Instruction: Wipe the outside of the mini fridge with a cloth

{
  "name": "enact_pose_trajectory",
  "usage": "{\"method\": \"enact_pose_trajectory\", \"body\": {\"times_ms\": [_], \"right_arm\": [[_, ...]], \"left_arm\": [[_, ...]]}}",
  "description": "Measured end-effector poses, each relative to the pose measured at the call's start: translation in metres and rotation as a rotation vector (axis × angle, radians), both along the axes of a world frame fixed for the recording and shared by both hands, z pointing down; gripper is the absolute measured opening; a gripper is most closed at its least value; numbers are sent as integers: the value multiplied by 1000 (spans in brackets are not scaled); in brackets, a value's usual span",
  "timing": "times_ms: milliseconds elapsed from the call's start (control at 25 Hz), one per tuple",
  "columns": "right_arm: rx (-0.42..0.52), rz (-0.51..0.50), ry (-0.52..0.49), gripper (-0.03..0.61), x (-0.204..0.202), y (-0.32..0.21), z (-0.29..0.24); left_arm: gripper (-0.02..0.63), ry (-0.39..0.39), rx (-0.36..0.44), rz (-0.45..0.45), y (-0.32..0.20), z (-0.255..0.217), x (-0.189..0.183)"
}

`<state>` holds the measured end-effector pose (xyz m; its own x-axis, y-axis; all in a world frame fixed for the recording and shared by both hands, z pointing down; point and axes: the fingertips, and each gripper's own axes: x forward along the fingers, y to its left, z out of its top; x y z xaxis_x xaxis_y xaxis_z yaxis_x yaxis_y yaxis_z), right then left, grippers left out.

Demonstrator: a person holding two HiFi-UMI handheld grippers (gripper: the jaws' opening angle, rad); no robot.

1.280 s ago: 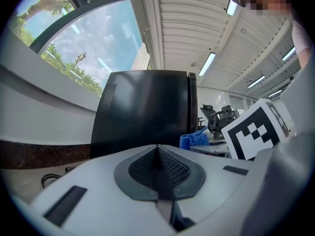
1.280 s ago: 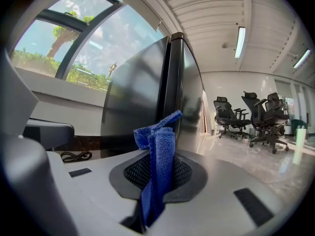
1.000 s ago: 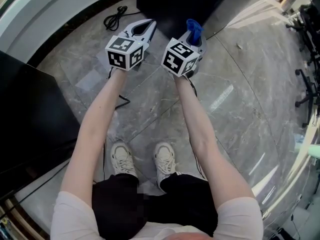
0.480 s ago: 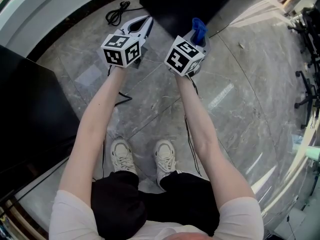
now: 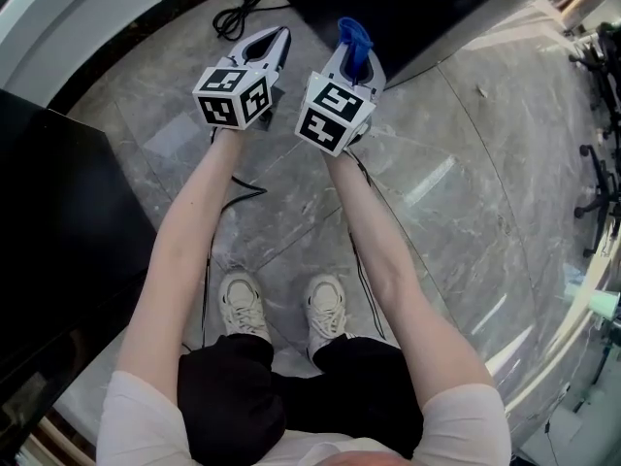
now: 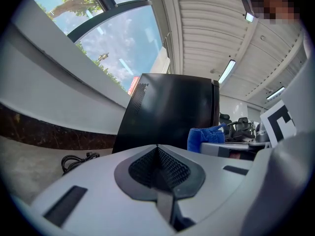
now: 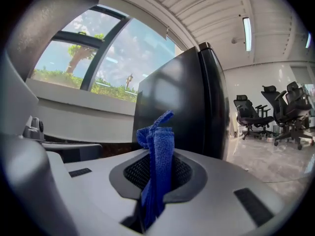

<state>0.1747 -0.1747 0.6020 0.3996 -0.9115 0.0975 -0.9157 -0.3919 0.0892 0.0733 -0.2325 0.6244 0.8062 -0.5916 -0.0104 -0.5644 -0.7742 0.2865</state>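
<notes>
The black mini fridge (image 5: 398,8) stands on the floor at the top of the head view, seen upright in the left gripper view (image 6: 172,112) and the right gripper view (image 7: 187,107). My right gripper (image 5: 355,49) is shut on a folded blue cloth (image 5: 355,41), which sticks up between its jaws (image 7: 156,166) a short way in front of the fridge. Beside it, my left gripper (image 5: 273,47) is shut with nothing in it (image 6: 158,154). The cloth (image 6: 204,137) also shows to its right in the left gripper view.
A black cable (image 5: 236,15) lies coiled on the grey marble floor (image 5: 456,183) near the curved wall. A dark cabinet (image 5: 58,231) stands at my left. Office chairs (image 7: 275,112) are at the far right.
Both grippers have moved forward toward the fridge. The right gripper with the cloth has shifted left, closer to the left gripper.
</notes>
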Motion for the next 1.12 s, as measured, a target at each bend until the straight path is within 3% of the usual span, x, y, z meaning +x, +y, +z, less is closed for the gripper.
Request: {"method": "enact_pose_trajectory", "body": {"times_ms": [480,760,960,1120], "right_arm": [[-66,15,-67,63,-24,-124,83],[-89,0,-76,63,-33,-203,128],[-69,-35,-35,62,-39,-252,132],[-78,-31,-66,61,-33,-278,142]], "left_arm": [[5,-60,58,-88,-99,49,-35],[5,-70,9,-181,-161,107,-60],[5,-111,10,-213,-192,113,-52],[5,-111,-12,-252,-202,114,-56]]}}
